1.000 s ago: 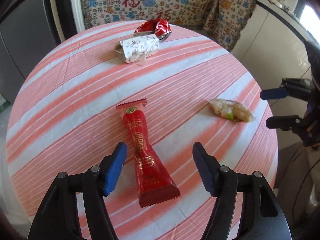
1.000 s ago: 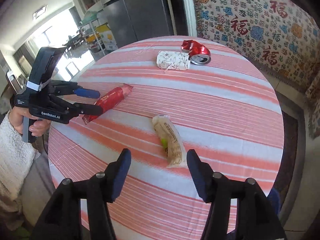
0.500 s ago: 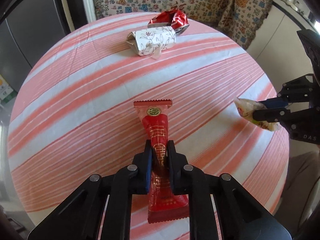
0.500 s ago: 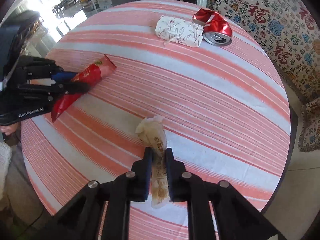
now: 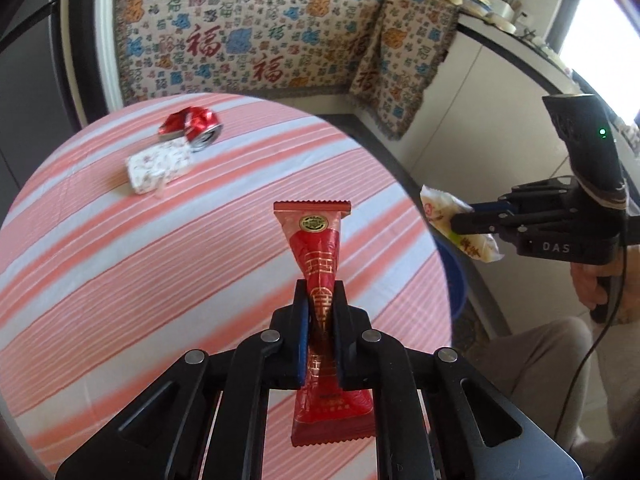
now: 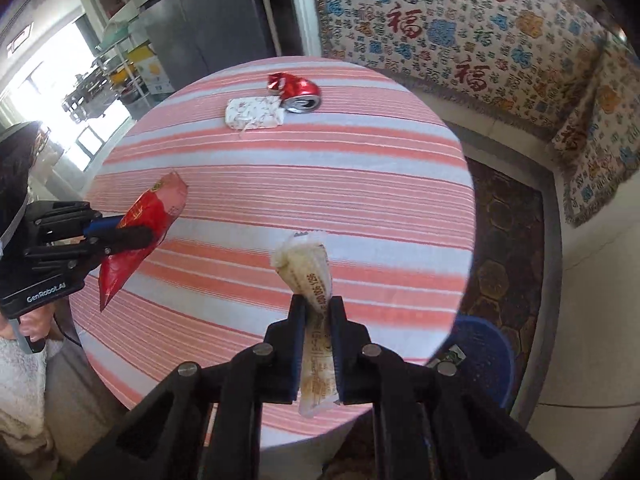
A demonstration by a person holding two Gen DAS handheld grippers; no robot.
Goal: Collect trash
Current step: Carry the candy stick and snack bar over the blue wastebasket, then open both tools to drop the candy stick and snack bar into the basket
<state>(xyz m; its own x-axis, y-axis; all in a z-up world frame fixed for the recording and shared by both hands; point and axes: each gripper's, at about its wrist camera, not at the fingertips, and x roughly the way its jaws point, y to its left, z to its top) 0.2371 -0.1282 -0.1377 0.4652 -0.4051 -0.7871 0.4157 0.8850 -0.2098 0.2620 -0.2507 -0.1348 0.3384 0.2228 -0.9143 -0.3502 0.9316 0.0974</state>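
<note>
2 claws, 2 wrappers, both lifted off the striped surface (image 6: pixel 360 184)

The left claw (image 5: pixel 320 300) is clamped on the red wrapper (image 5: pixel 316 252); the right claw (image 6: pixel 316 312) is pinched tight on the pale wrapper (image 6: pixel 308 268); a crushed red can (image 6: pixel 298 90) touches a white floral packet (image 6: pixel 252 114) at the far side; a blue bin (image 6: pixel 484 352) stands below the edge.
</note>
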